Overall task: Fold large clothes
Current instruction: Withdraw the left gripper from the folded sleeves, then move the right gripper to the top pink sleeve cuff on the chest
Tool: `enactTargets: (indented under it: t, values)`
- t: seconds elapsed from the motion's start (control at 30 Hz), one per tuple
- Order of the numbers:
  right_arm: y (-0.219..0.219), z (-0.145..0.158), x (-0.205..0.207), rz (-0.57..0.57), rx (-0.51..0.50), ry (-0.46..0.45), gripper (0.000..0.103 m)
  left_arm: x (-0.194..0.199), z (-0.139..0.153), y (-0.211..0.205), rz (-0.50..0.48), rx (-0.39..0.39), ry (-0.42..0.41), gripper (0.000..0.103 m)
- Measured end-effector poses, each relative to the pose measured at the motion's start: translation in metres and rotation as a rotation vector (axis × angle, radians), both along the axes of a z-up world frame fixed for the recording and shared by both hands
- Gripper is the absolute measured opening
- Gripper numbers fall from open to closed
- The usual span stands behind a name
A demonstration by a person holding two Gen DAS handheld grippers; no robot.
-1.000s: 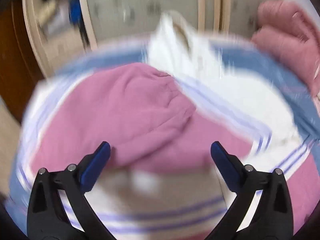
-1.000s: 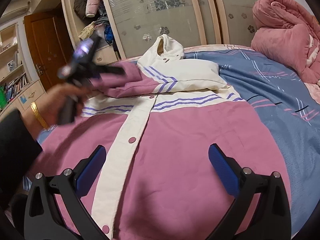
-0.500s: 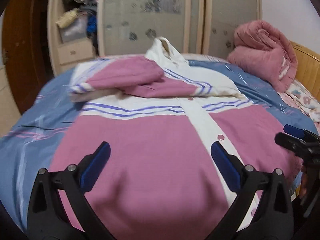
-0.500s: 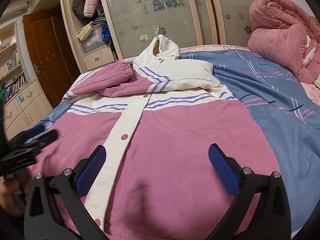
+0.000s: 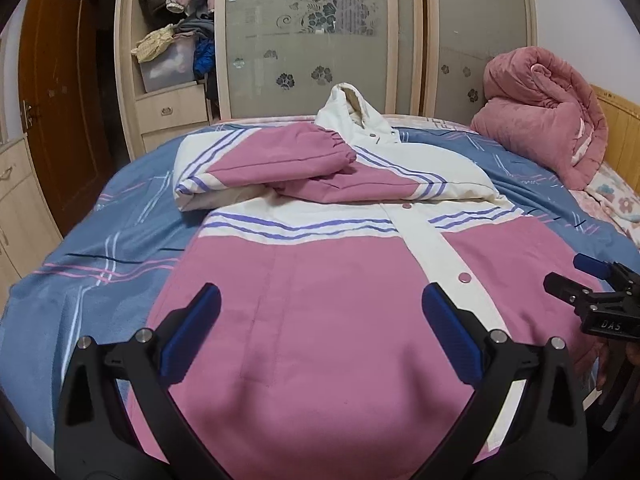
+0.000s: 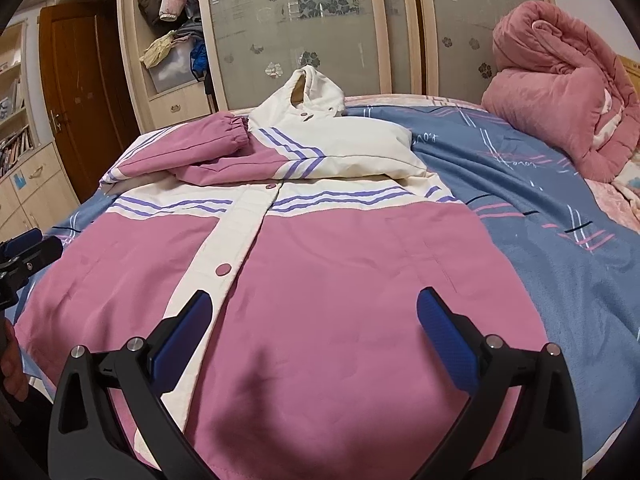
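Both grippers, left (image 5: 320,328) & right (image 6: 312,326), hang w/ fingers spread wide, empty, over hem end of pink-white jacket (image 6: 320,248). Jacket lies flat on blue bedspread (image 6: 560,200), both sleeves folded across chest, hood toward wardrobe (image 5: 308,32).

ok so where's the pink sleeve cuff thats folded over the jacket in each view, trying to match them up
Left wrist view: the elastic cuff sits above centre, its end just left of the white hood.
Right wrist view: the cuff is upper left of centre, again just left of the hood.
Shared landmark: the rolled pink quilt lies at the right in both views.
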State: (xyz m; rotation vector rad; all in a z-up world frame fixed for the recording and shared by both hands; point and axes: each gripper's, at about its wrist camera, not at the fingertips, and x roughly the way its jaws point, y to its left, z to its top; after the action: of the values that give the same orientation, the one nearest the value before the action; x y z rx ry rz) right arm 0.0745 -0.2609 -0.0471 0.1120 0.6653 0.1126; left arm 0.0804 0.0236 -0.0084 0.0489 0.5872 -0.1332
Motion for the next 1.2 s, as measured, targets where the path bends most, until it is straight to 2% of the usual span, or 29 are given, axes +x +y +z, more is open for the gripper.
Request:
enactTargets:
  t: [0.37,0.9,1.2]
  values:
    - [0.004,0.003,-0.003,0.009,-0.018,-0.021,0.102,-0.006,-0.005,0.001,0.002,-0.009,0.019,0.101]
    - [-0.005,0.006,-0.011,-0.008,-0.021,-0.030,0.102,-0.008,-0.010,-0.011,-0.010,0.019,0.025,0.101]
    - [-0.003,0.007,-0.013,-0.005,-0.022,-0.041,0.102,-0.003,-0.011,-0.015,0.001,0.004,0.037,0.101]
